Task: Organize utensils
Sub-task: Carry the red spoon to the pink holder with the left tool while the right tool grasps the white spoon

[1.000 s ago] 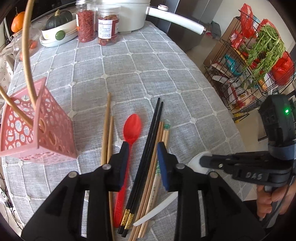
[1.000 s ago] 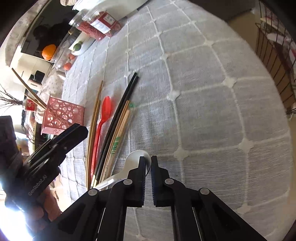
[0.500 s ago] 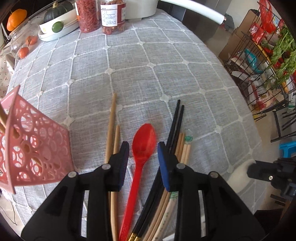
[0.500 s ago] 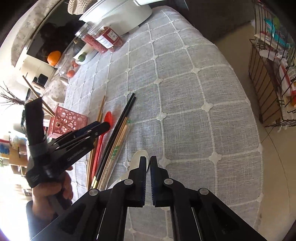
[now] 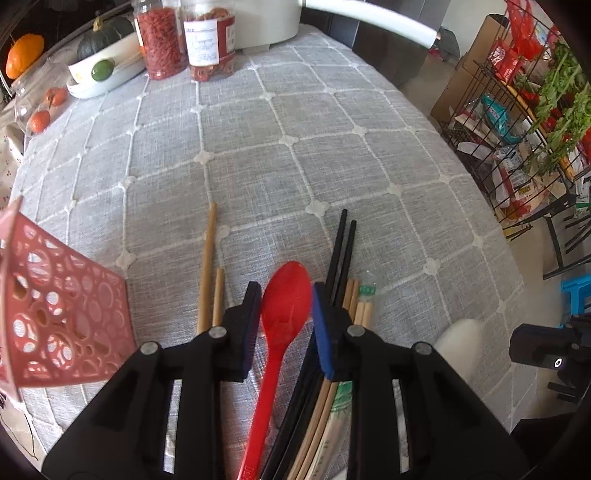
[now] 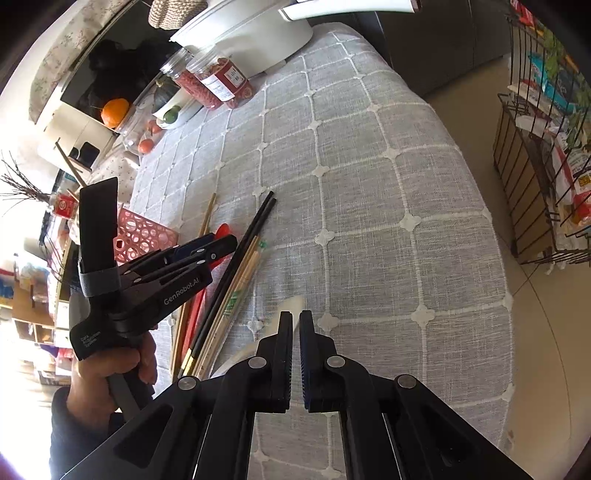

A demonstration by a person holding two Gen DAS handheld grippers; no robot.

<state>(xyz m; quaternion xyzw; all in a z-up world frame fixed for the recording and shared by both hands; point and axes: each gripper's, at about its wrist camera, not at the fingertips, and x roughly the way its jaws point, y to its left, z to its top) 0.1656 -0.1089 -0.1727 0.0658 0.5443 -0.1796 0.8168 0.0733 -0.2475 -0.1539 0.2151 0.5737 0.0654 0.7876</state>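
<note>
Left wrist view, nearest: left claw [image 5: 284,295] pointed steeply down over the desk [image 5: 258,155], jaws closing around the bowl of the red spoon [image 5: 286,299]; pads just beside the bowl on either side, contact not certain. Spoon lying flat, handle running back under the claw. Just right of it, the black chopsticks [image 5: 341,247], then a bundle of light wooden chopsticks [image 5: 356,299], one in a paper sleeve. Left of the spoon, two bamboo chopsticks [image 5: 207,266], staggered in length. Far left edge, pink perforated basket [image 5: 62,314], tilted. Lower right, the bowl of a white spoon [image 5: 458,343], part hidden behind the claw arm, with the dark body of the other gripper beyond it, its claw out of frame.

Right wrist view, nearest: right claw [image 6: 295,321] clenched, nothing between the pads, raised above the cloth. White spoon [image 6: 284,314] directly beyond the tips, lying on the desk. Only here: a hand [image 6: 107,373] gripping the left gripper's handle, dark sleeve below; left claw [image 6: 221,245] seen side-on, low over the red spoon [image 6: 223,230], which is mostly hidden. Black chopsticks [image 6: 255,229] and wooden bundle [image 6: 243,273] fanned alongside; basket [image 6: 142,236] behind.

Far end, both views: two jars of red dried goods [image 5: 184,40], white bowl with a dark squash [image 5: 107,62], an orange fruit [image 5: 22,55], a white appliance [image 6: 251,33]. Off the desk to the right, a wire rack [image 5: 524,110] with greens and packets, clearer from the left wrist.
</note>
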